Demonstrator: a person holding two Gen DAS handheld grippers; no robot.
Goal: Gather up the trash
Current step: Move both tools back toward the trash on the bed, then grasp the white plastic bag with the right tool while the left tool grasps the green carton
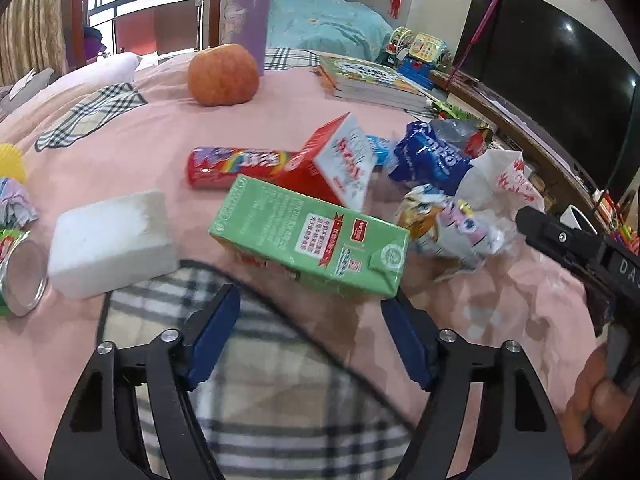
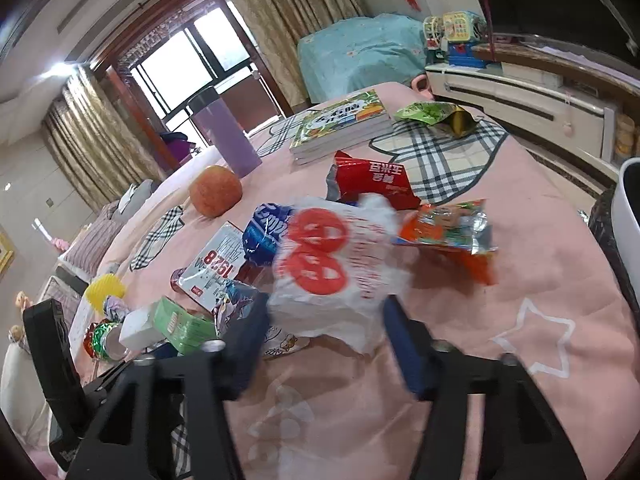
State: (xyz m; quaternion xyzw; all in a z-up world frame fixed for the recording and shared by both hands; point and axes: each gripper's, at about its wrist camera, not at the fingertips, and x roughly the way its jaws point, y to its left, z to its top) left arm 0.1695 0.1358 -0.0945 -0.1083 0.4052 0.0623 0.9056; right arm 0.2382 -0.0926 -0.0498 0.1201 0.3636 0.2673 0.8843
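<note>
The left claw stands open above the pink tablecloth, its blue pads apart and touching nothing; the green carton lies just beyond the tips, not between them. The right claw has the crumpled white bag between its blue pads, which sit against the bag's lower folds on both sides (the picture is blurred there, so I cannot tell for sure how firmly they press). Both claws tilt downward toward the table top. In the left wrist view, fingers of the person's hand show at the lower right, under the black body of the other tool.

The white bag carries two big red round marks and red lettering too smeared to read. A white and red carton behind it reads "1928", seen upside down. The blue wrapper shows part of a word ending in "REO". The red wrapper and the green carton bear Chinese print.

The trash lies heaped in the middle of the table, with a red tube at its left side. The books, an apple and a purple flask stand toward the far edge. A white block and an open can lie at the left edge.
</note>
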